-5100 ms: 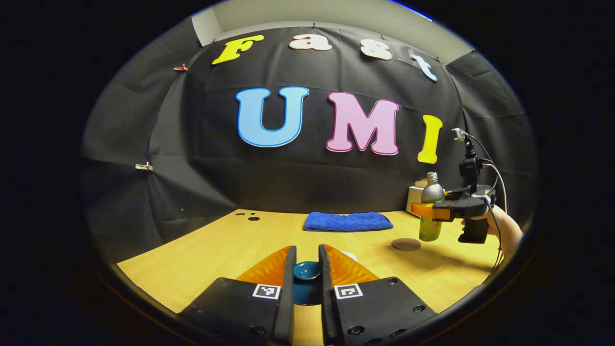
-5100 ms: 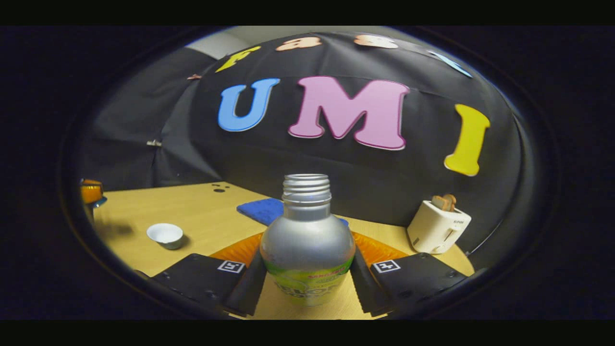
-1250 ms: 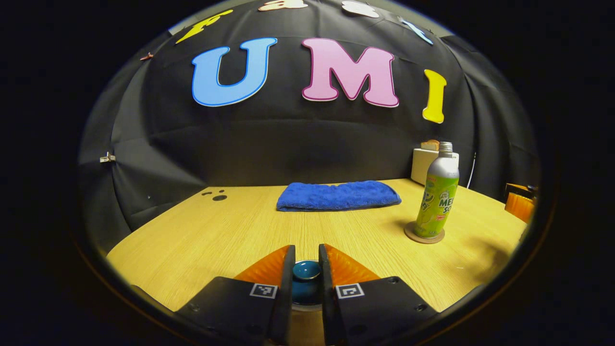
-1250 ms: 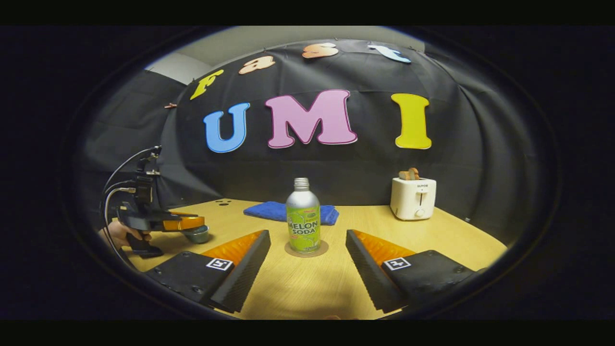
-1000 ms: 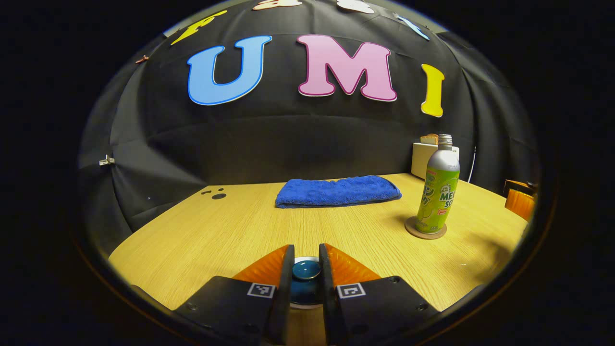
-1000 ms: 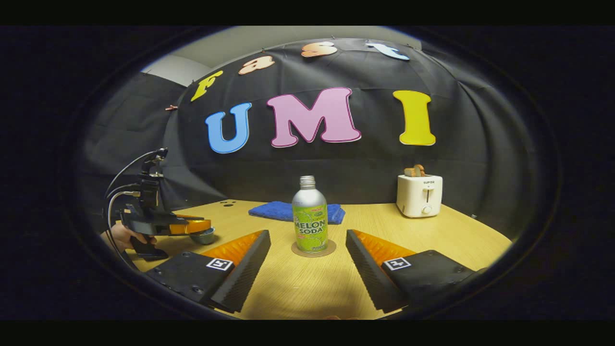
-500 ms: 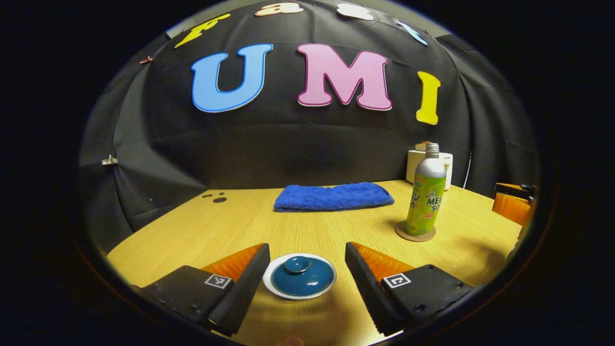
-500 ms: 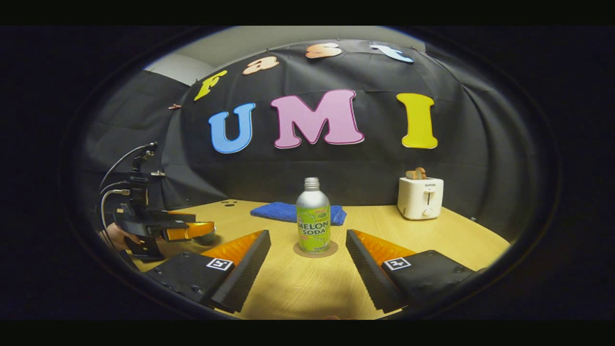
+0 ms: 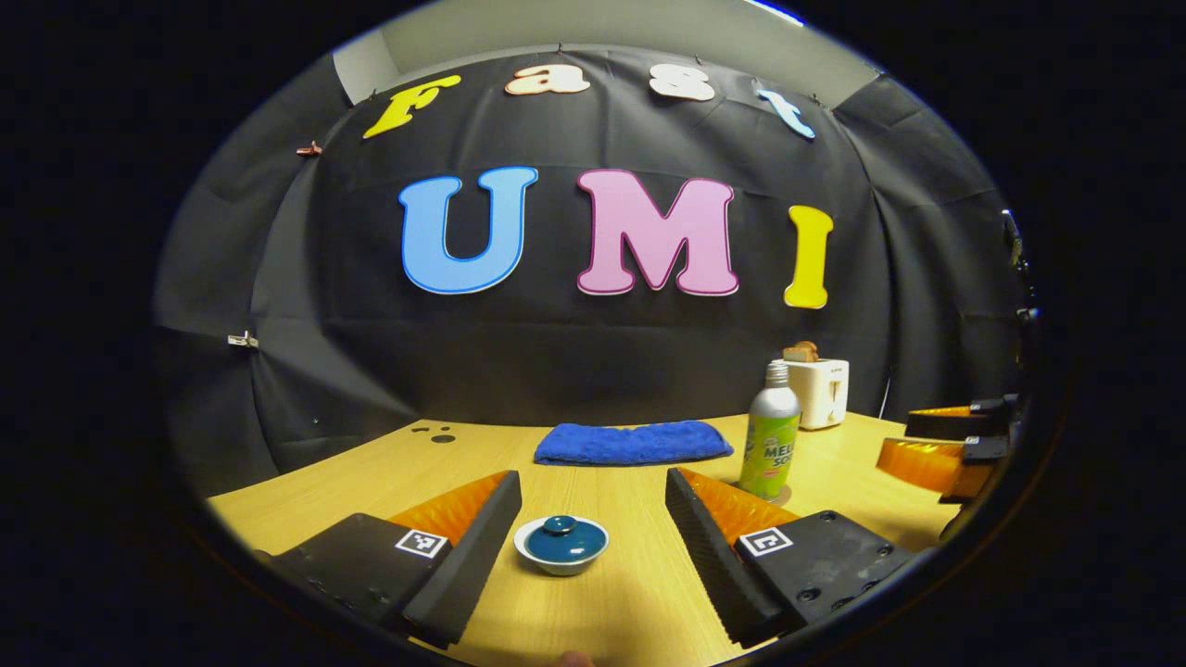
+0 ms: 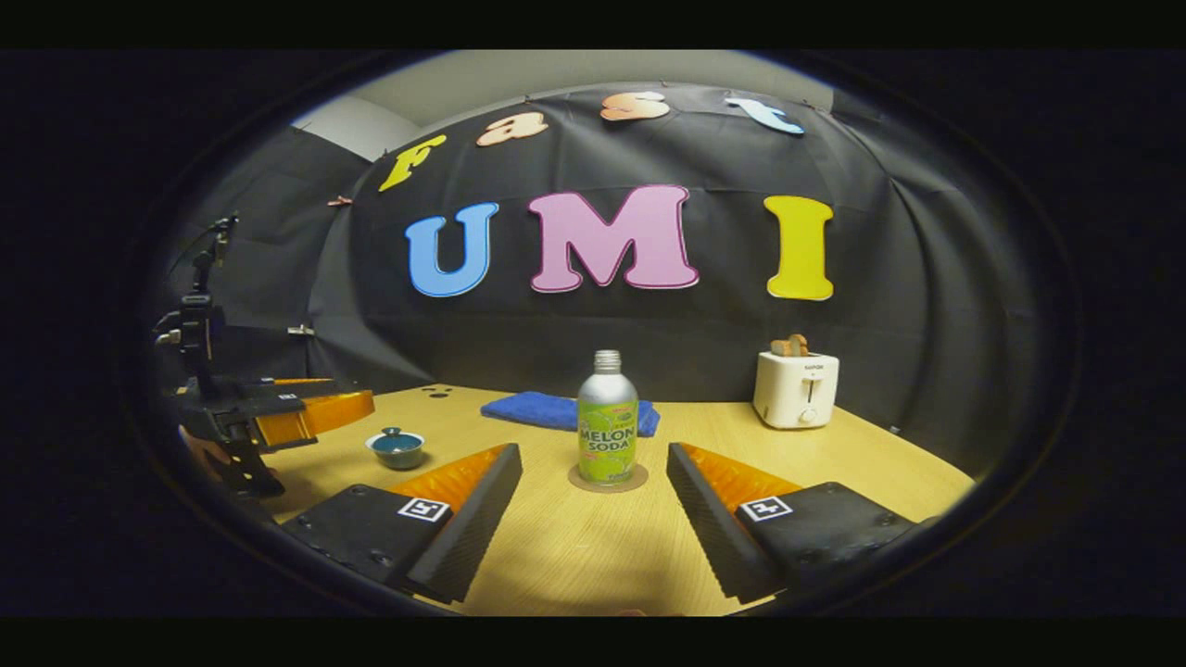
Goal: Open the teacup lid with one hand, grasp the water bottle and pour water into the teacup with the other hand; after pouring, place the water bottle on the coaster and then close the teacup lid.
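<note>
A white teacup (image 9: 561, 559) stands on the table with its blue lid (image 9: 561, 538) seated on it. My left gripper (image 9: 593, 519) is open, drawn back and raised, and the cup sits apart between its fingers. The teacup (image 10: 397, 448) also shows at the left in the right gripper view, with the left gripper (image 10: 306, 405) above and left of it. The green and silver water bottle (image 10: 608, 430) stands upright and capless on a round coaster (image 10: 608, 480). My right gripper (image 10: 593, 477) is open, its fingers short of the bottle. In the left gripper view the bottle (image 9: 771, 444) stands at the right.
A folded blue towel (image 9: 632, 442) lies at the back of the wooden table (image 10: 593, 547). A white toaster (image 10: 796, 388) with bread in it stands at the back right. The right gripper (image 9: 945, 445) reaches in at the right edge of the left gripper view.
The left gripper set the lid on the teacup, opened, then pulled back and up. The right gripper, open since leaving the bottle on the coaster, has drifted back slightly.
</note>
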Available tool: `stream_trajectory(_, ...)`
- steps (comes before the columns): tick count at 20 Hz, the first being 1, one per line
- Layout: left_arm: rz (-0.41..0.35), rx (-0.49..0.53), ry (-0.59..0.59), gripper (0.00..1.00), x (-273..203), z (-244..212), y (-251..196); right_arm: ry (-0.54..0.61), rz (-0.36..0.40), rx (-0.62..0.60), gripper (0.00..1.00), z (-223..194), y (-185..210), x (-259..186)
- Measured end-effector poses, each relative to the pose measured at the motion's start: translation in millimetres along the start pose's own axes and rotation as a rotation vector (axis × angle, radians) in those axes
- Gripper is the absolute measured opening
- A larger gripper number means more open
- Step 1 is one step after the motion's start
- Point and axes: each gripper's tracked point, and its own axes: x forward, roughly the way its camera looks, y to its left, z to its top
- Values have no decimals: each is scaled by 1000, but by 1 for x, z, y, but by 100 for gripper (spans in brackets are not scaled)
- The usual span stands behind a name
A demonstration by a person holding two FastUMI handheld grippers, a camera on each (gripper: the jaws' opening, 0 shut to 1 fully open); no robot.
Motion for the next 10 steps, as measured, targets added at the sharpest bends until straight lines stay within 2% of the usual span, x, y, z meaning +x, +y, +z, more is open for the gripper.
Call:
stream_trajectory(6,-4,-13,-23,98,-31,-7,-2,7,-25,23,98,-14,10,-20)
stream_trajectory(10,-5,-49,23,98,-37,-28,5,13,-37,-11,98,-23,15,-26)
